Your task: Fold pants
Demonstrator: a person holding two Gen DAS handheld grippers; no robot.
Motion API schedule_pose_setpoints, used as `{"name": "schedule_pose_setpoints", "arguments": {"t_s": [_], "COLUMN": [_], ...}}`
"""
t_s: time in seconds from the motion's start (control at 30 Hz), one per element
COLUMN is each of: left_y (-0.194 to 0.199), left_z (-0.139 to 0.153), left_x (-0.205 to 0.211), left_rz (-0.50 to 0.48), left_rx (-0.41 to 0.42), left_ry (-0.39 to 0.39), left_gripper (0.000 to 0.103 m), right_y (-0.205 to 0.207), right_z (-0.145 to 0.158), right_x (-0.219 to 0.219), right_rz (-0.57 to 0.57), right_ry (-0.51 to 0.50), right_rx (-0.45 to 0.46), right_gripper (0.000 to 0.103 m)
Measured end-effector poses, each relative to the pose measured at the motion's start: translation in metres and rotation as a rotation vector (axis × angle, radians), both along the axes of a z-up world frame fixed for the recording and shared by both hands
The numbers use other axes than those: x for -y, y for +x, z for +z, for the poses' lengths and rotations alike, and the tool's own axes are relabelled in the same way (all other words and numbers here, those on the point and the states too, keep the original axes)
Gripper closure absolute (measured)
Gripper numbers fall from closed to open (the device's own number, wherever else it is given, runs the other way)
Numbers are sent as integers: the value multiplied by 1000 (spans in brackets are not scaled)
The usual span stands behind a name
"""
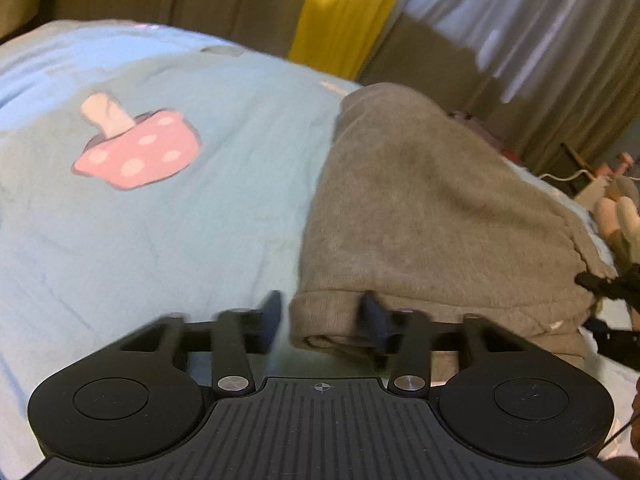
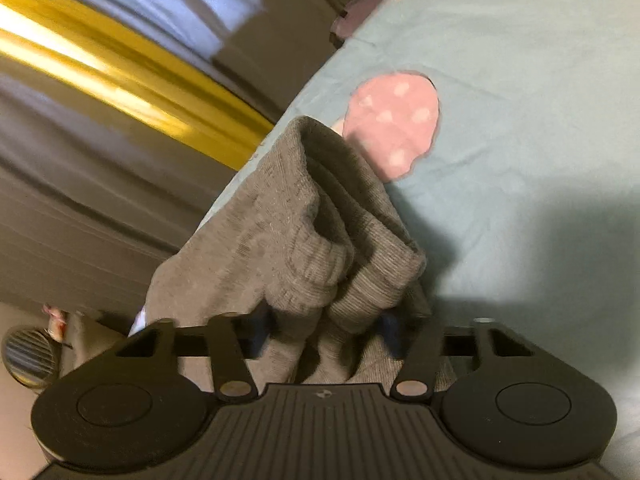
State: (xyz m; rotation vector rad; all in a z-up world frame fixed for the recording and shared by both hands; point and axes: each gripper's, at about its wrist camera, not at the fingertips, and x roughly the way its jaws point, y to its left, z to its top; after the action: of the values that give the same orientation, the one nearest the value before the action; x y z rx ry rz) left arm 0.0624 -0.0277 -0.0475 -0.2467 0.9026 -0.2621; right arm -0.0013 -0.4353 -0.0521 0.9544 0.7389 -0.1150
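Grey pants (image 1: 420, 208) lie folded on a light blue bed sheet (image 1: 160, 240), on the right side of the left wrist view. My left gripper (image 1: 324, 320) straddles their rolled near-left hem. Its right finger (image 1: 376, 320) rests against the cloth, while the left finger (image 1: 272, 312) stands a little apart from it, so the jaws are open. In the right wrist view the pants (image 2: 304, 216) rise in a bunched fold. My right gripper (image 2: 325, 330) is shut on the ribbed waistband, which fills the gap between the fingers.
The sheet carries a pink mushroom print (image 1: 140, 148) (image 2: 396, 124). Brown and yellow curtains (image 1: 340, 12) hang behind the bed. Small clutter (image 1: 616, 200) sits off the bed's right edge. A round striped object (image 2: 28, 356) lies on the floor at the left.
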Motion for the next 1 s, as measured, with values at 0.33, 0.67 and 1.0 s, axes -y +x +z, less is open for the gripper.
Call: {"name": "schedule_pose_setpoints", "arguments": {"t_s": [0.33, 0.67, 1.0], "left_y": [-5, -33, -111], "left_z": [6, -6, 11], "left_x": [-24, 8, 59], "left_rz": [93, 17, -106], "left_rx": [-46, -142, -4], "left_ry": [39, 81, 211], "left_gripper": [63, 5, 5], "right_y": [-20, -16, -68], "right_z": [-10, 9, 24], "right_x": [-6, -40, -97], "right_rz": [67, 131, 312], "right_ry": [-189, -611, -641], "right_rx": [-53, -166, -209], "right_gripper": [40, 4, 4]}}
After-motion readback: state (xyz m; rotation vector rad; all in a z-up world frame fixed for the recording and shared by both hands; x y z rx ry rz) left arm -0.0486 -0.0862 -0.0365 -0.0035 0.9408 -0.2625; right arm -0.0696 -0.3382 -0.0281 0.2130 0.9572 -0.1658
